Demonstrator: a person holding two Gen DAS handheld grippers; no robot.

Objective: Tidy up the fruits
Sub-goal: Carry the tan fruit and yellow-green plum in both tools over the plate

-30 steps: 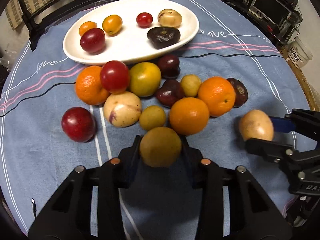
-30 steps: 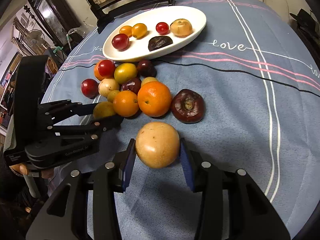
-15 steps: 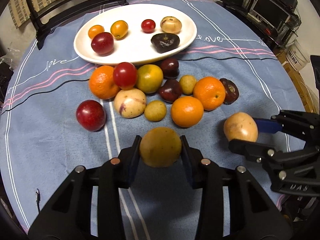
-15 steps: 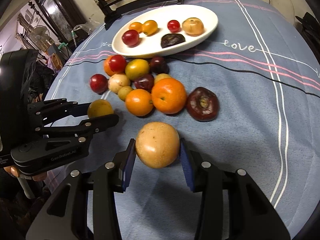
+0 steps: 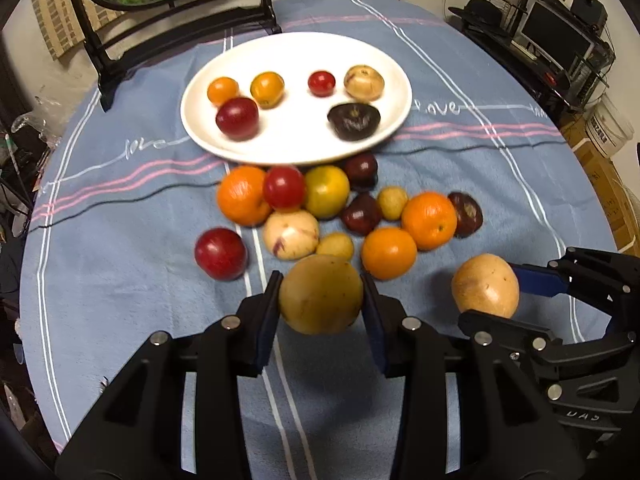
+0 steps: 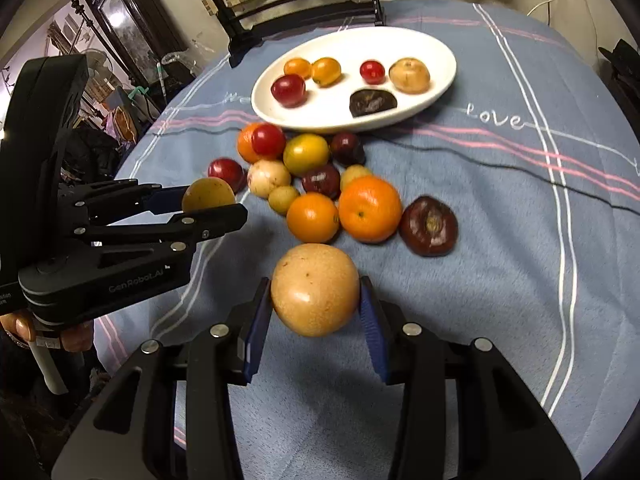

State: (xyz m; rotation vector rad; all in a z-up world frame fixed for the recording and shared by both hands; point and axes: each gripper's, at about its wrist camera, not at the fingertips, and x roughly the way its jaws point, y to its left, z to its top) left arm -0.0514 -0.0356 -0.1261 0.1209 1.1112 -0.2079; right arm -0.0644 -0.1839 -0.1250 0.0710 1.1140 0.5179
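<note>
My left gripper is shut on a yellow-brown round fruit, held above the blue tablecloth. My right gripper is shut on a paler tan round fruit, also lifted; it shows at the right of the left wrist view as the tan fruit. Beyond both lies a pile of fruit: oranges, red plums, dark purple ones, small yellow ones. Farther back the white oval plate holds several fruits, red, orange, tan and dark.
A black chair stands behind the table's far edge. Shelves with electronics are at the right. A person's fingers hold the left gripper's handle. Bare cloth lies right of the pile.
Both grippers have risen with their fruits, so the pile and plate look smaller and farther. The grips have not changed.
</note>
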